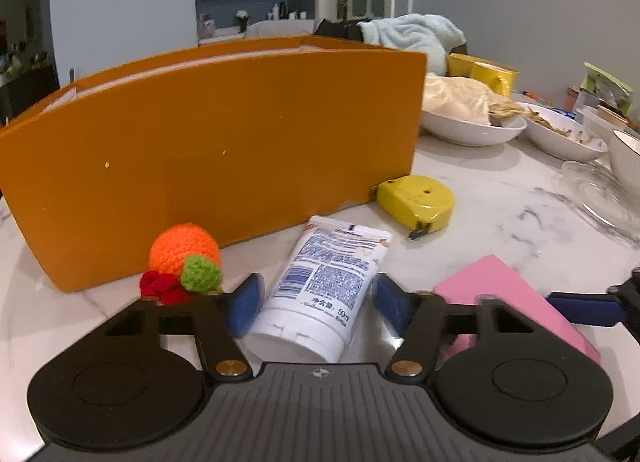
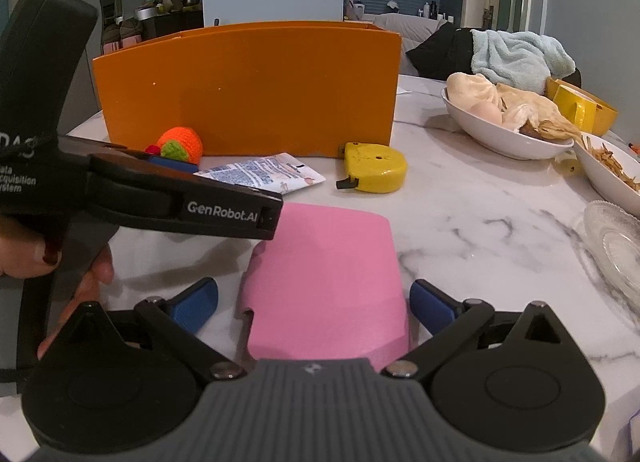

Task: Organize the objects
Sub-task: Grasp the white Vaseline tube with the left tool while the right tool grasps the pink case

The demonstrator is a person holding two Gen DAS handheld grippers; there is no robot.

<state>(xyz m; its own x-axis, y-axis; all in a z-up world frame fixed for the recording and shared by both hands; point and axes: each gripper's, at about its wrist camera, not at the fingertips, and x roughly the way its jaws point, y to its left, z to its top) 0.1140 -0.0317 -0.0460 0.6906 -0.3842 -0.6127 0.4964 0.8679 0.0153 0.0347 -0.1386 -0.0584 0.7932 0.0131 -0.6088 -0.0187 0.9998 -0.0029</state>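
An orange box [image 1: 224, 150] stands on the marble table; it also shows in the right wrist view [image 2: 248, 90]. A white cream tube [image 1: 320, 290] lies between the open fingers of my left gripper [image 1: 318, 312], cap end nearest the camera. A crocheted orange fruit [image 1: 182, 258] sits left of it, against the box. A yellow tape measure [image 1: 418, 202] lies by the box's right corner. A pink pad [image 2: 328, 282] lies between the open fingers of my right gripper [image 2: 314, 302]. The left gripper body [image 2: 160, 198] shows above the tube [image 2: 260, 174].
White bowls of food [image 1: 472, 126] and a glass dish [image 1: 604, 194] crowd the right side of the table. A yellow mug [image 2: 576, 106] and a light blue towel [image 2: 516, 54] lie behind them. The marble table [image 2: 480, 222] shows bare surface right of the pink pad.
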